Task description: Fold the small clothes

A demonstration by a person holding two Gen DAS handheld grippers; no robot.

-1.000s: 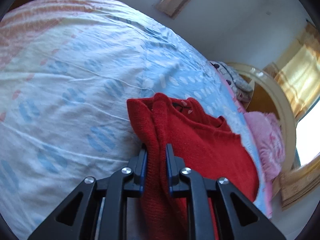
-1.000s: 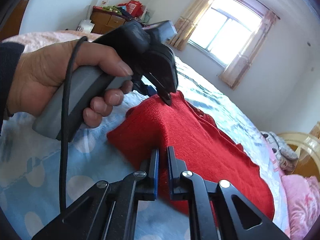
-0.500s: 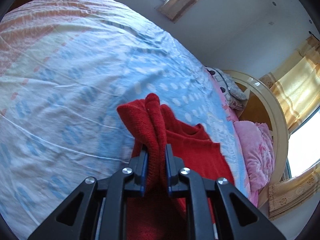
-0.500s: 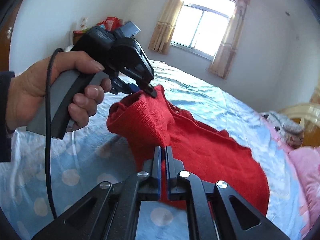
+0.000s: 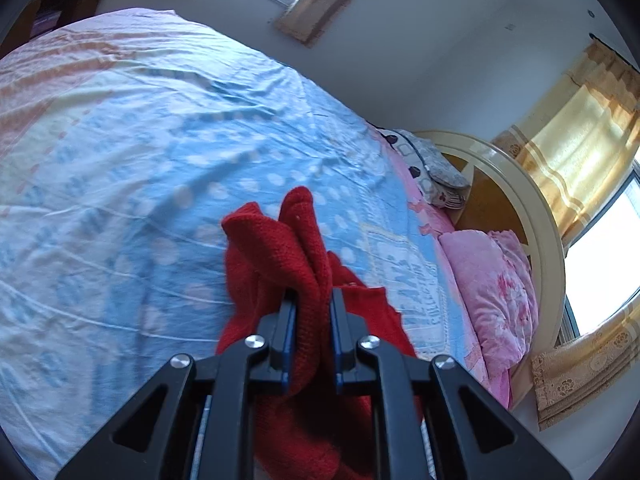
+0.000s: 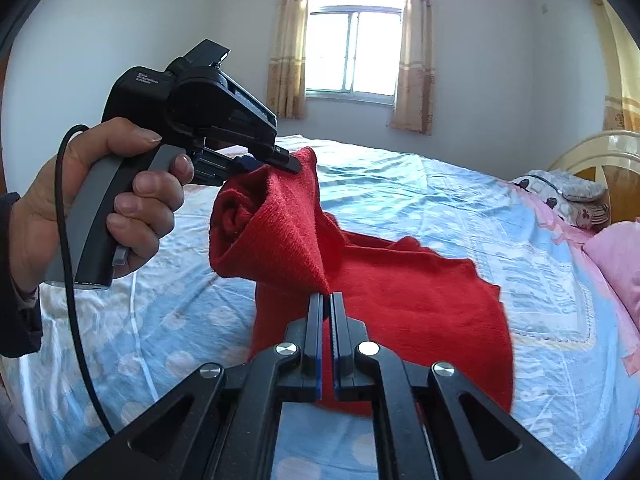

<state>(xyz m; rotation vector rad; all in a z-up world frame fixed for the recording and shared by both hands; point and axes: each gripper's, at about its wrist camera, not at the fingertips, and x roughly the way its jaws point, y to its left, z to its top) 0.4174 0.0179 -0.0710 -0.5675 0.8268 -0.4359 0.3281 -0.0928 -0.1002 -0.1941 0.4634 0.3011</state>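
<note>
— So, where is the sweater (image 6: 400, 292) right now?

— Held up by both grippers over the bed (image 6: 420, 196). The left gripper (image 5: 313, 304) is clamped on a thick bunched fold of the red knit, which fills the gap between its jaws and pokes up past the tips. The right gripper (image 6: 329, 300) has its jaws pressed nearly together on a thin edge of the same sweater.

— Is any of it on the bed?

— From the right wrist view the far part trails down and lies on the blue spotted sheet (image 5: 140, 200), while the near part hangs in the air between the two grips. A rolled-up portion droops just under the left gripper (it looks like a sleeve, though I can't be sure).

— And the hand?

— A person's left hand (image 6: 100, 208) wraps the grey handle, a black cable (image 6: 72, 280) looping down from it.

— How much room around it?

— Plenty of bare sheet to the left and beyond the sweater. To the right the sheet's edge meets a pink quilt (image 5: 492, 280), and a patterned pillow (image 5: 432, 164) lies near the curved headboard (image 5: 536, 216). The sweater is well apart from both. A window (image 6: 354, 50) with curtains (image 6: 288, 40) stands in the far wall.
</note>
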